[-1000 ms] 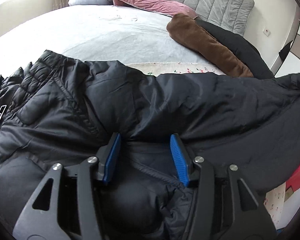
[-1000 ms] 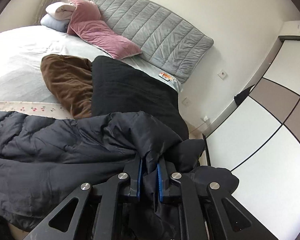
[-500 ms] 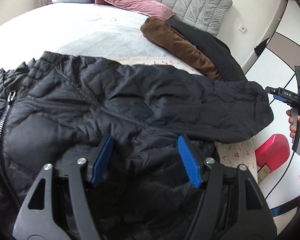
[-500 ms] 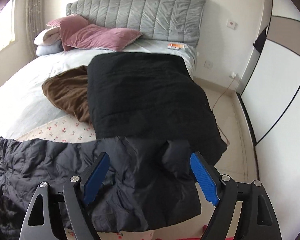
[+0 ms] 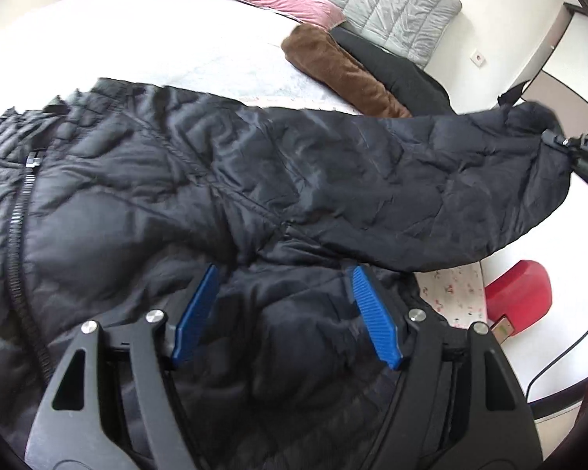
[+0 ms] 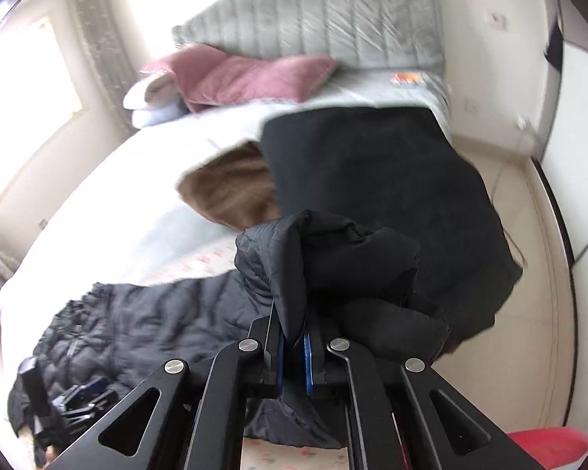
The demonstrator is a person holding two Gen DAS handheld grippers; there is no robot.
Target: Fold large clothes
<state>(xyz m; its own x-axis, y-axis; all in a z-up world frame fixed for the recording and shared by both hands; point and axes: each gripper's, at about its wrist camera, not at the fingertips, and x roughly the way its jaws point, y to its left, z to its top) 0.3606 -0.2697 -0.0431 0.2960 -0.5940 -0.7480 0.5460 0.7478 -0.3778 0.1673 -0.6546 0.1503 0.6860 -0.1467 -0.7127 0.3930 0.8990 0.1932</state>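
A black puffer jacket [image 5: 145, 211] lies spread on the bed [image 5: 137, 39], zipper at the left, one sleeve [image 5: 411, 180] stretched out to the right. My left gripper [image 5: 286, 313] is open, its blue pads over the jacket's body below the armpit. My right gripper [image 6: 294, 348] is shut on the sleeve's cuff [image 6: 333, 258] and holds it lifted off the bed; it shows at the far right of the left wrist view [image 5: 580, 152].
A brown garment [image 5: 341, 70] and a black folded blanket [image 6: 372, 180] lie further up the bed. Pink pillows [image 6: 247, 78] lean at the grey headboard [image 6: 325, 19]. A red object [image 5: 517, 293] sits on the floor by the bed's edge.
My right gripper was open half a second ago and has closed on the sleeve cuff and lifted it. My left gripper stays open over the jacket.
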